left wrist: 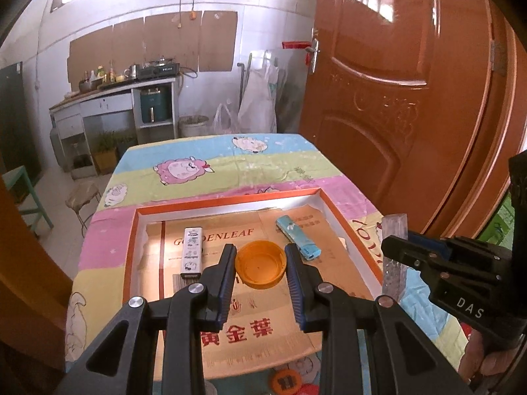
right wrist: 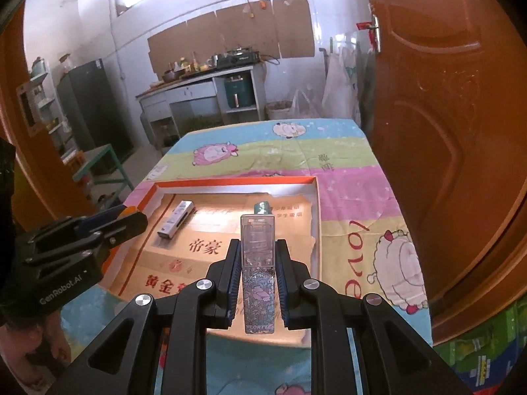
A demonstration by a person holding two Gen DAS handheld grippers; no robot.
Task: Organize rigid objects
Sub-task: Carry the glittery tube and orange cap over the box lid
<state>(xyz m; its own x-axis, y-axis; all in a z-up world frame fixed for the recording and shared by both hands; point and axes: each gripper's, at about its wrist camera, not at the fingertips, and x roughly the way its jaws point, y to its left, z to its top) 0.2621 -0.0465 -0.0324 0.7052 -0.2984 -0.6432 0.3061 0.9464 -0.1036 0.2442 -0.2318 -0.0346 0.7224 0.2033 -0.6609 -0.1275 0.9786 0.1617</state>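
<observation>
Both fisheye wrist cameras look forward and down along their fingers, from close above the near end of the cloth-covered table (left wrist: 210, 168). The left view faces the orange-rimmed tray (left wrist: 230, 201) squarely; the right view sits further right, over its near right corner. Both share the tray (right wrist: 230, 181), the far kitchen counter (left wrist: 131, 87) and the brown door (right wrist: 444, 98) at right.

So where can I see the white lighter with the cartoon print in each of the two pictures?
Left wrist view: the white cartoon lighter lies inside the orange-rimmed tray, left of centre, just left of the left gripper.
Right wrist view: the same lighter lies in the tray's left part, above and left of the right gripper.
Shared landmark: the tray's orange far rim.
</observation>
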